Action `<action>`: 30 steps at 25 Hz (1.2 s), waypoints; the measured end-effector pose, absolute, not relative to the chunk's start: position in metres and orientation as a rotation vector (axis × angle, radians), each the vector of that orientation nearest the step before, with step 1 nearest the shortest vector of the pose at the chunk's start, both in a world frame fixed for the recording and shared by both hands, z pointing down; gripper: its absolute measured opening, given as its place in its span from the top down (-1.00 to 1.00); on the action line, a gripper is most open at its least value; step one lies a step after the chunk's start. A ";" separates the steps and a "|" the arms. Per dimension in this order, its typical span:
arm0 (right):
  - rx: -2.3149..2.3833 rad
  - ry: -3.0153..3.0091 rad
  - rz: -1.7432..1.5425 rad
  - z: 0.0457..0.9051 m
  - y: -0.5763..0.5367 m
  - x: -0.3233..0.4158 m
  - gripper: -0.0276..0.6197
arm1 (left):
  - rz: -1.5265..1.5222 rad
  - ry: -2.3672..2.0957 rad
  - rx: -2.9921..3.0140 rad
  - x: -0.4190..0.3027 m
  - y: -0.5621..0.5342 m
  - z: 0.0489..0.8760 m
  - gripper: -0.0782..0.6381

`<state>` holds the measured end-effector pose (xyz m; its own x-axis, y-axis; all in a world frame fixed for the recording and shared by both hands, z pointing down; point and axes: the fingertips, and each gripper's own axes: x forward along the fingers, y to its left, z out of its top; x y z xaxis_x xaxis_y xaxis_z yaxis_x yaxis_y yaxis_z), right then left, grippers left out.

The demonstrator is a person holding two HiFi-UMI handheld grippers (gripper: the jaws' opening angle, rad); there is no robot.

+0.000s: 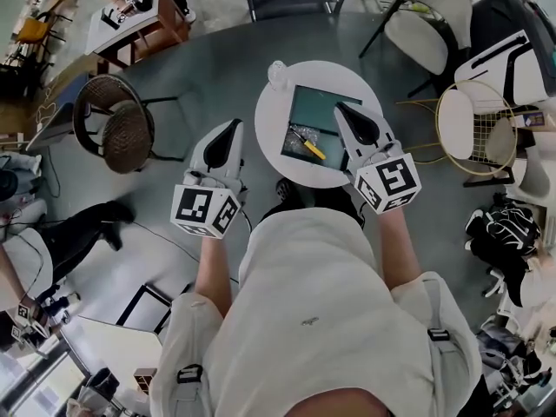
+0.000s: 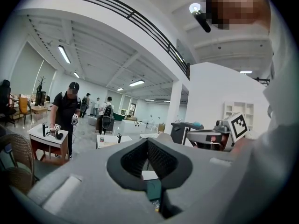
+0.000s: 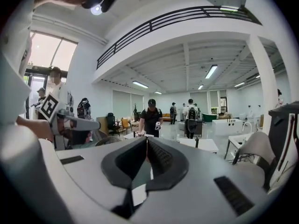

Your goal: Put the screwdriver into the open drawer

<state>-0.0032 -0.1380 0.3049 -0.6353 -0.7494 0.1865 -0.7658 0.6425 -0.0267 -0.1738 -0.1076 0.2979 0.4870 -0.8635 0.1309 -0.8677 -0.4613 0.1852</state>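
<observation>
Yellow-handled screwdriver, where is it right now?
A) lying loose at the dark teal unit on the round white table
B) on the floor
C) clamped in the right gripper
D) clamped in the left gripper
A: the yellow-handled screwdriver lies at the near edge of the dark teal unit on the round white table. The left gripper and right gripper are both shut on nothing.

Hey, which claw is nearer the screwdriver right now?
The right claw, over the white table beside the screwdriver; the left claw hangs off the table, above the floor.
</observation>
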 end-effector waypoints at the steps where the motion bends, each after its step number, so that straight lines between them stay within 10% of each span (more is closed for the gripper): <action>1: 1.261 -2.722 0.156 0.299 -0.136 -0.004 0.88 | 0.035 -1.490 2.509 -0.175 -0.107 0.298 0.76; 30: 1.197 -2.752 0.260 0.312 -0.127 -0.018 0.90 | 0.085 -1.497 2.501 -0.184 -0.106 0.314 0.76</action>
<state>-0.0178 -0.1272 0.3117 -0.6771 -0.7120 0.1860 -0.7342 0.6706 -0.1059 -0.1845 -0.1062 0.3137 0.4782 -0.8628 0.1641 -0.8758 -0.4546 0.1621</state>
